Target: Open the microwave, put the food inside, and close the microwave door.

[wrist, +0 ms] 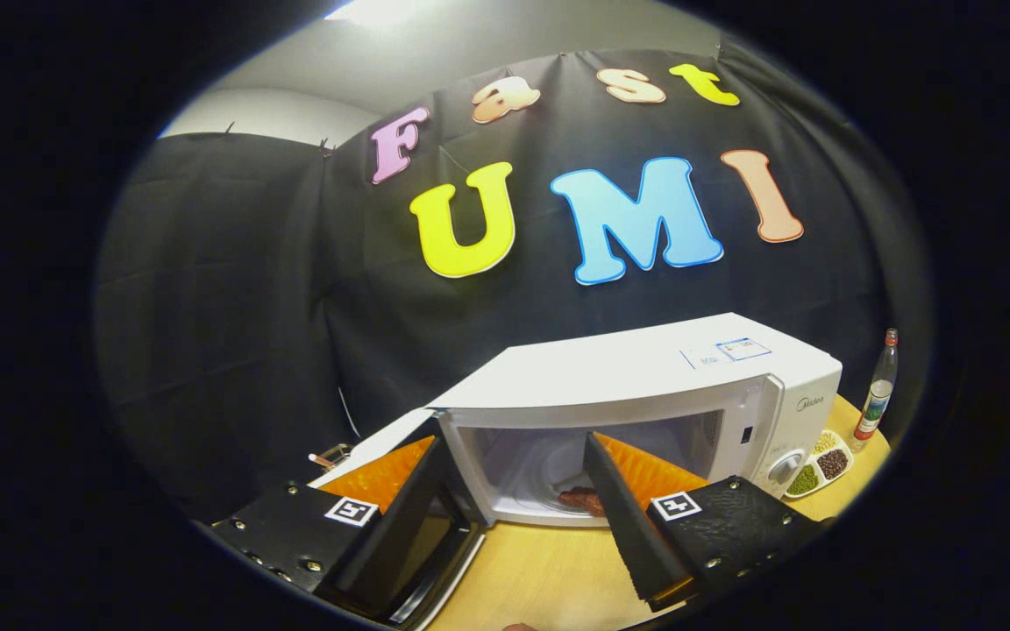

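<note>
- One black cloth wall hangs behind everything, with a pale room wall and ceiling above it.
- A wooden counter carries all the things and runs under the tongs.
- A white microwave stands on the counter just ahead of the tongs, its cavity open and lit.
- The microwave door is swung wide to the left side of the cavity; its dark window pane lies close beside the left finger, and whether they touch I cannot tell.
- The tongs are spread wide apart with nothing between them; both fingers point toward the open cavity, and the right one crosses in front of its lower edge.
- The food, a reddish-brown piece, lies on the floor of the microwave cavity, partly hidden behind the right finger and beyond the tips.
- A white divided dish sits on the counter to the right of the microwave, holding green, dark and pale grains in separate compartments.
- A slim clear bottle with a red cap stands upright beyond the dish, near the right corner of the microwave.
- A round knob sits low on the microwave's front panel.
</note>
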A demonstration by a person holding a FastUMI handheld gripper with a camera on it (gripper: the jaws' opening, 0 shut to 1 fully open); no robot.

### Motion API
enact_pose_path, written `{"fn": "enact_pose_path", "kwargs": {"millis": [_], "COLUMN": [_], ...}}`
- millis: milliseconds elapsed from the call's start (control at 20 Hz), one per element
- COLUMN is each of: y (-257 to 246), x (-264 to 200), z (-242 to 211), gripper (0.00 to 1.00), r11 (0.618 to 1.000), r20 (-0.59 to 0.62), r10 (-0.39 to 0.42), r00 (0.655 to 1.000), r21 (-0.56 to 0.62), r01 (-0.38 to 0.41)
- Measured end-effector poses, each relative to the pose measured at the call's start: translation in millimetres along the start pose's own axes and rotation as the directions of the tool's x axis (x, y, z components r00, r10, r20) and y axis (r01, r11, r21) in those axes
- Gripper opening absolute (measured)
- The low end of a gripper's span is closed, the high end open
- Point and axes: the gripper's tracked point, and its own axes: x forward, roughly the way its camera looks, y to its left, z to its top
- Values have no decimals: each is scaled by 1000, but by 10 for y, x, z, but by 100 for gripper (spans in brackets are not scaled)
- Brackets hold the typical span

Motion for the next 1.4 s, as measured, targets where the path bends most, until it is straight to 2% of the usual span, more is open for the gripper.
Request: {"fn": "enact_pose_path", "kwargs": {"millis": [150, 250, 450, 650, 800, 850, 900, 950, 1000, 1050, 1100, 1150, 1250, 1400], "y": [402, 774, 1609, 2105, 2364, 2401, 2459, 2581, 2696, 2698, 2660, 2562, 2546, 2360], "x": [-308, -487, -842, -1128, -1224, -1262, -1296, -1357, -1415, -1407, -1181, -1305, -1198, -1108], "z": [145, 150, 18, -298, -589, -668, -765, -897, -1083, -1239, -1409, -1328, -1521, -1636], "gripper": [97, 98, 98, 94, 81, 55, 42, 22, 21, 25, 25, 2, 2, 2], "r11": [999, 992, 950, 913, 895, 895, 892, 868, 848, 848, 875, 878, 894, 922], "r20": [22, 23, -6, -71, -139, -154, -169, -201, -242, -271, -264, -290, -342, -370], "r10": [53, 122, 313, 402, 434, 433, 440, 486, 521, 515, 467, 461, 430, 364], "r00": [998, 992, 950, 913, 890, 888, 882, 850, 819, 813, 844, 839, 836, 855], "r21": [10, 11, 5, -39, -43, -44, -36, -1, 33, 27, -1, 11, 29, 13], "r01": [-54, -122, -313, -405, -443, -444, -451, -497, -530, -529, -484, -479, -448, -387]}}
